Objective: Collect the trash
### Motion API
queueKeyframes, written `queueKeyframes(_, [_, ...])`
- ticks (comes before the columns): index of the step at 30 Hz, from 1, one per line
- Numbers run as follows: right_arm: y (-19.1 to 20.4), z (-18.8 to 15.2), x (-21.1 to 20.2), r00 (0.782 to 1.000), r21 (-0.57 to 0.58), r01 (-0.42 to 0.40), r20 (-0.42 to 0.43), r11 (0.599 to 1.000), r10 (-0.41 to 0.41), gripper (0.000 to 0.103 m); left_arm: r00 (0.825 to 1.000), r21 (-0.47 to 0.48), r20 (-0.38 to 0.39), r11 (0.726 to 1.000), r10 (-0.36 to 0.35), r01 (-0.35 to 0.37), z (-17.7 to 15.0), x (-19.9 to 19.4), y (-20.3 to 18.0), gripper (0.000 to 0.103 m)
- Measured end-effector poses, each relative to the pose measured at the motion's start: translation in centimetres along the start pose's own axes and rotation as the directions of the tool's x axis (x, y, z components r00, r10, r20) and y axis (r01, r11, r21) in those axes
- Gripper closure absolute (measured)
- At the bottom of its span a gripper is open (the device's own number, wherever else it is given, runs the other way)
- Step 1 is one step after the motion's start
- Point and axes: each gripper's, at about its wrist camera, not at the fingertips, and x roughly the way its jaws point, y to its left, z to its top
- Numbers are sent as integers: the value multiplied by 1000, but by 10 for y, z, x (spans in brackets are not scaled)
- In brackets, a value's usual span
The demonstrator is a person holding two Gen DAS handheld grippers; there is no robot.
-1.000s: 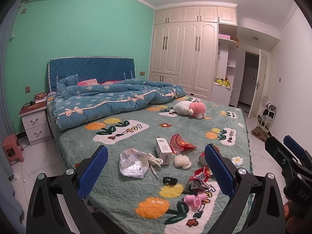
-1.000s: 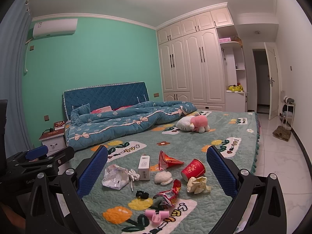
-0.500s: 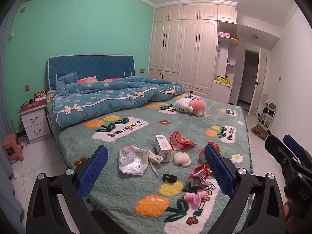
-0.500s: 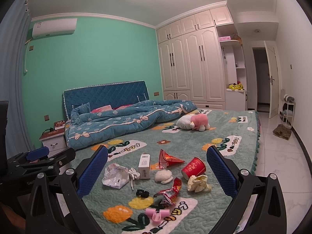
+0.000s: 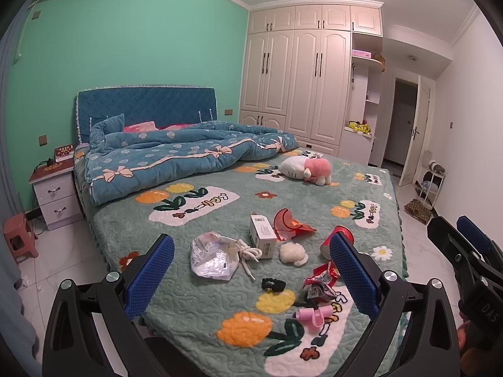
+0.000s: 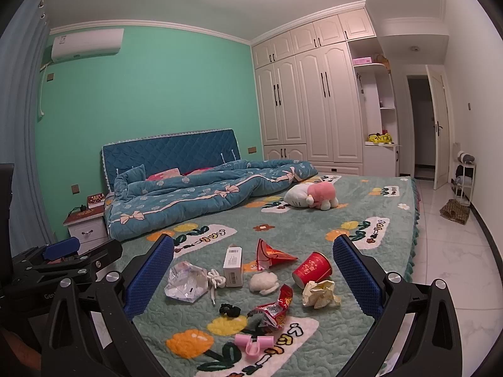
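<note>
Trash lies near the foot of the bed: a crumpled clear plastic bag (image 5: 212, 256) (image 6: 185, 281), a white box (image 5: 262, 235) (image 6: 234, 265), a red paper cone (image 6: 272, 253), a red paper cup (image 6: 311, 268), a crumpled paper ball (image 6: 319, 293), a white wad (image 6: 264, 282), a red snack wrapper (image 6: 273, 309) (image 5: 320, 282), a white cord (image 6: 215, 281). My left gripper (image 5: 251, 273) is open and empty, held above the bed's near edge. My right gripper (image 6: 253, 278) is open and empty, likewise short of the trash.
A black hair tie (image 6: 229, 309) and a pink clip (image 6: 253, 344) lie among the trash. A plush toy (image 6: 311, 196) and a blue duvet (image 6: 201, 199) lie farther up the bed. A nightstand (image 5: 55, 198) and red stool (image 5: 19, 235) stand left. Tiled floor lies to the right (image 6: 449, 251).
Both grippers have drifted slightly closer to the bed; the trash sits a little lower in both views. Nothing was touched.
</note>
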Motion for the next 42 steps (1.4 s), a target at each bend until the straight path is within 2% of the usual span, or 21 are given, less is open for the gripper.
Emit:
queueKeyframes(7, [0,-2,0,1000,0,1,0,1000,-1,4,1000,-4,-2,1000,3,-3,-9,0,1,6])
queueKeyframes(20, [0,-4,1,1000,3,0,1,1000,0,4,1000,-2,-6,1000,2,-2,-4,2,1,6])
queueKeyframes(31, [1,-4,1,1000,1,0,1,1000,0,4,1000,-1,-11,1000,-1,1,-16,2,0,5])
queueKeyframes(42, [1,-4,1,1000,1,-6,4,1000,6,4,1000,2,-15,1000,0,0,-15,2,0,5])
